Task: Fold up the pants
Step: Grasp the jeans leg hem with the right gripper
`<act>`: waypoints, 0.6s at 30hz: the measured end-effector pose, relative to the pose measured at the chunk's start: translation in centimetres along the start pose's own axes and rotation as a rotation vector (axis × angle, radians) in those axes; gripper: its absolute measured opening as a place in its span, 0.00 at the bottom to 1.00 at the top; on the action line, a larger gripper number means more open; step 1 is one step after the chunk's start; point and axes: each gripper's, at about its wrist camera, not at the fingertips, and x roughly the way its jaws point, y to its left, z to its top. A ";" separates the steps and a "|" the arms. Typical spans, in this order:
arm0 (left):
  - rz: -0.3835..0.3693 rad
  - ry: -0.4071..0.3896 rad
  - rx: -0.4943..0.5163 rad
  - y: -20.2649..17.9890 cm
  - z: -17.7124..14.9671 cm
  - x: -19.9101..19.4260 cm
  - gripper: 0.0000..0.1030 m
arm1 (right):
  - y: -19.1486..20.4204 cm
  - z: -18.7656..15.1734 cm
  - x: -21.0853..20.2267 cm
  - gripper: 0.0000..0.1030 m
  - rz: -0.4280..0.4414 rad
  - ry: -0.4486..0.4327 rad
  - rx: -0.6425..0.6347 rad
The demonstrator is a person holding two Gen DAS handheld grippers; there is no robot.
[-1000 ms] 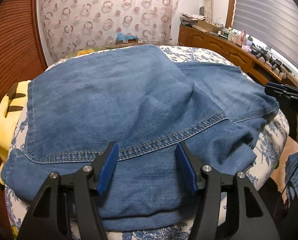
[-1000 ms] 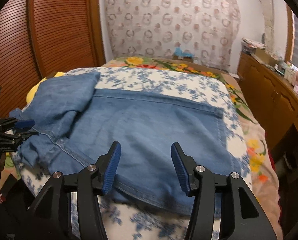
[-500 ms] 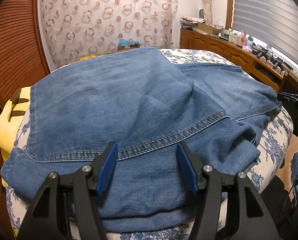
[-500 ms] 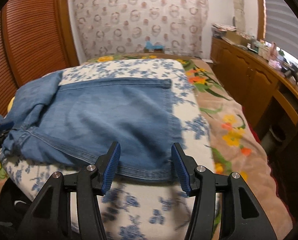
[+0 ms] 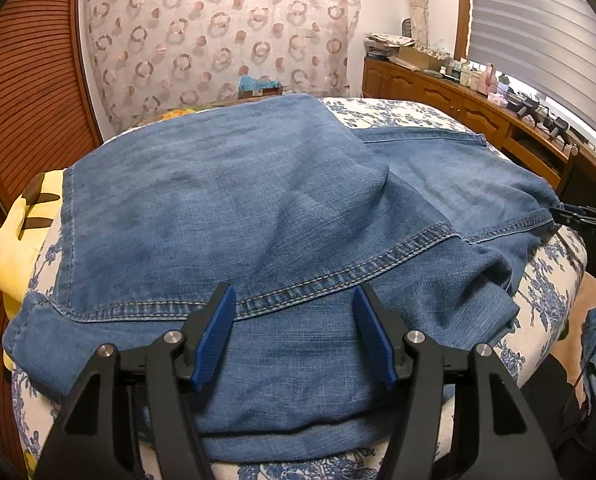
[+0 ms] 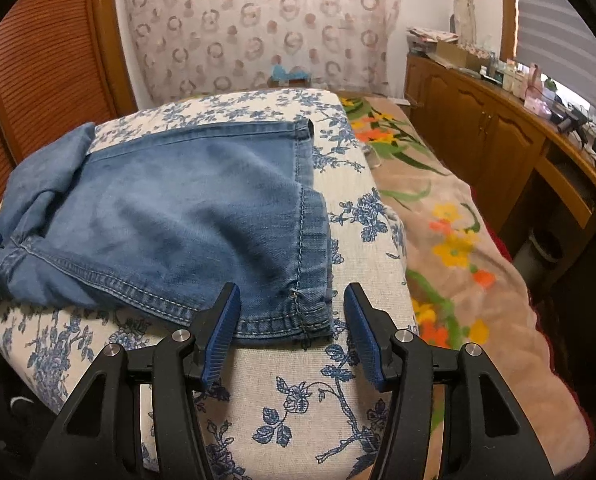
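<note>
Blue denim pants [image 5: 234, 216] lie spread over a cushion with a white-and-blue flower cover [image 6: 298, 404]. My left gripper [image 5: 294, 304] hovers open just above a stitched seam of the pants, with nothing pinched between its blue pads. In the right wrist view the pants [image 6: 178, 208] end in a hemmed leg corner. My right gripper [image 6: 292, 300] stands open over that corner, the hem lying between its pads untouched. The right gripper's tips [image 5: 573, 216] also show at the right edge of the left wrist view, beside the denim edge.
A yellow plush [image 5: 14, 240] sits left of the cushion. A floral beige blanket [image 6: 469, 280] covers the bed to the right. Wooden cabinets [image 6: 477, 128] with clutter line the right wall, and a wooden slatted door [image 6: 54, 60] stands at the left.
The right gripper has swung right along the pants and dropped lower, from over the middle of the leg to its hemmed corner. The left gripper has stayed put.
</note>
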 end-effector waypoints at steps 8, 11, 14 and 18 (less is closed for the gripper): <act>-0.003 0.017 -0.015 -0.1 0.4 -0.3 0.59 | 0.8 -0.3 0.2 0.54 -0.023 -0.010 -0.031; -0.013 0.025 -0.022 0.0 0.7 -0.3 0.59 | 0.7 -0.3 0.2 0.54 -0.026 -0.012 -0.039; -0.020 0.026 -0.027 -0.1 1.0 -0.4 0.59 | 0.9 -0.2 0.2 0.43 -0.013 -0.010 -0.052; -0.033 0.007 -0.024 -0.1 1.7 -1.2 0.59 | 1.7 -0.1 0.0 0.14 0.051 0.006 -0.084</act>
